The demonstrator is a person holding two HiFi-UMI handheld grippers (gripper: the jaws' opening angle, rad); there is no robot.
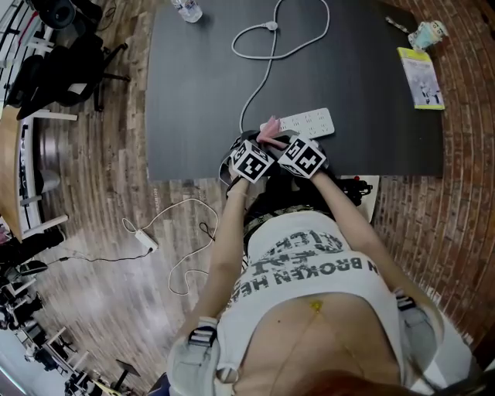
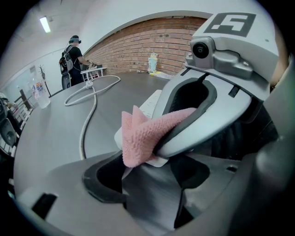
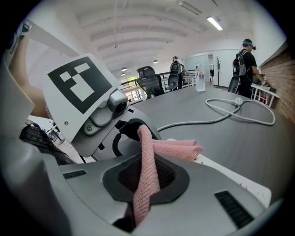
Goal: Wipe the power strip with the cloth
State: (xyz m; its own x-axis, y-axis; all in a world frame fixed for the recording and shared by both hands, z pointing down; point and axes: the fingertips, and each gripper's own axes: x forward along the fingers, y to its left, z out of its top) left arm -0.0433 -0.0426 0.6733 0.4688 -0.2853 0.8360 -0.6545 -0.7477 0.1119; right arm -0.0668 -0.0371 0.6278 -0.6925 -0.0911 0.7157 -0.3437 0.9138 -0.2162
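Observation:
A white power strip (image 1: 309, 121) lies near the front edge of the black table (image 1: 193, 116). Its white cable (image 1: 259, 77) loops toward the far side. A pink cloth (image 1: 269, 130) sits at the strip's left end. My right gripper (image 3: 143, 184) is shut on the cloth (image 3: 147, 161), and a folded end sticks out over the strip (image 3: 230, 177). My left gripper (image 2: 147, 184) is right beside it with its jaws apart. The cloth's (image 2: 138, 136) lower tip hangs just above that gap. In the head view both grippers, left (image 1: 259, 145) and right (image 1: 280, 139), crowd together over the strip's end.
On the table's far side stand a clear bottle (image 1: 187, 9), a yellow-green booklet (image 1: 420, 77) and a small cup (image 1: 428, 32). A loose cable with an adapter (image 1: 143, 240) lies on the wooden floor at left, near office chairs (image 1: 62, 54). A person (image 3: 246, 62) stands beyond the table.

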